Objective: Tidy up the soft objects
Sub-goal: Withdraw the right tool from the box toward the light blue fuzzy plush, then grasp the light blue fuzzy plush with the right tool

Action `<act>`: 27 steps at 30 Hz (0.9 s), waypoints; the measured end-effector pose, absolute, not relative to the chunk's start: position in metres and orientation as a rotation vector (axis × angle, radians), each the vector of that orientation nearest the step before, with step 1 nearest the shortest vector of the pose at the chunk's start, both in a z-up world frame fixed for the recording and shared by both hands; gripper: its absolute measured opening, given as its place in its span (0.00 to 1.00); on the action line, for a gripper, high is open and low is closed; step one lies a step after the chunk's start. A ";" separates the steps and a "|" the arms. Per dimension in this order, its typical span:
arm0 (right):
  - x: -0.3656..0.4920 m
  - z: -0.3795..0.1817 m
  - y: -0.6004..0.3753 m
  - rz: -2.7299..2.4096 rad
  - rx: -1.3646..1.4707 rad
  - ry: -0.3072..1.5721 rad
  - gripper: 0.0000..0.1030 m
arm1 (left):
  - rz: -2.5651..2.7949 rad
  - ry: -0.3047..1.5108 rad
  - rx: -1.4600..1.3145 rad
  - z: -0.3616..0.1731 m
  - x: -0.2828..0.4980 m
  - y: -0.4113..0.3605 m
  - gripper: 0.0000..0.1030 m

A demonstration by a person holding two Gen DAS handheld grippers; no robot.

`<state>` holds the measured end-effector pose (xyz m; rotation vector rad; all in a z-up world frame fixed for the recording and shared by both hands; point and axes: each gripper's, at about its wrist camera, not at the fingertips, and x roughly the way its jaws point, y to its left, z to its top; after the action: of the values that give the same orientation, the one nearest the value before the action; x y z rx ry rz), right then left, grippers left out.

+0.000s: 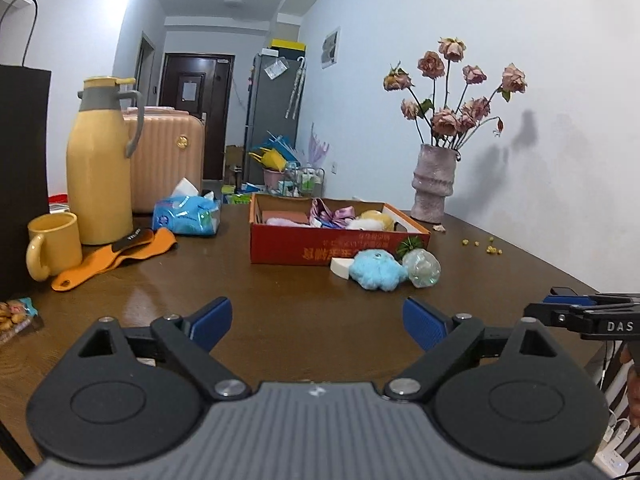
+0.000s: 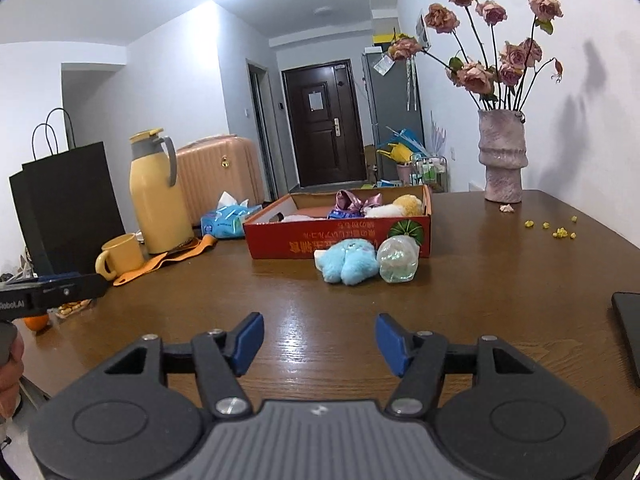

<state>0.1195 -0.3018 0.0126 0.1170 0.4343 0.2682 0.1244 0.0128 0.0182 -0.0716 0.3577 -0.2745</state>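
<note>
A red cardboard box (image 1: pixel 320 246) (image 2: pixel 312 240) sits mid-table and holds several soft items, among them a shiny purple bow (image 1: pixel 332 214) (image 2: pixel 356 202) and a yellow-white plush (image 1: pixel 374 220) (image 2: pixel 404 205). In front of the box lie a blue plush toy (image 1: pixel 376 270) (image 2: pixel 350 261), a clear squishy ball (image 1: pixel 421 268) (image 2: pixel 398 260) and a white sponge (image 1: pixel 341 266). My left gripper (image 1: pixel 318 322) hovers open over bare table, well short of them. My right gripper (image 2: pixel 319 342) is likewise open and empty, short of the toys. Each gripper shows at the edge of the other's view.
At the left stand a yellow thermos (image 1: pixel 100 164) (image 2: pixel 158 192), a yellow mug (image 1: pixel 54 244) (image 2: pixel 122 254), an orange strap (image 1: pixel 116 258), a blue tissue pack (image 1: pixel 188 216) (image 2: pixel 228 220) and a black paper bag (image 2: pixel 68 200). A vase of dried roses (image 1: pixel 434 184) (image 2: pixel 502 156) stands by the wall. A dark device (image 2: pixel 628 328) lies at the right edge.
</note>
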 end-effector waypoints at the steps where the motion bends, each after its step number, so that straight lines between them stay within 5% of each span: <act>1: 0.122 0.011 -0.299 0.267 0.112 0.442 0.59 | -0.273 0.367 -0.073 0.016 0.126 0.013 0.91; 18: 0.209 -0.007 -0.312 0.204 0.153 0.501 0.58 | -0.365 0.483 -0.118 -0.003 0.216 -0.023 0.91; 23: 0.265 -0.014 -0.318 0.190 0.164 0.525 0.36 | -0.408 0.533 -0.133 -0.015 0.280 -0.045 0.74; 27: 0.311 -0.021 -0.313 0.261 0.216 0.534 0.34 | -0.468 0.589 -0.168 -0.026 0.346 -0.065 0.66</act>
<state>0.3113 -0.3132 -0.0207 0.2156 0.5340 0.2613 0.3456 -0.0652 -0.0259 -0.1679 0.5892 -0.4676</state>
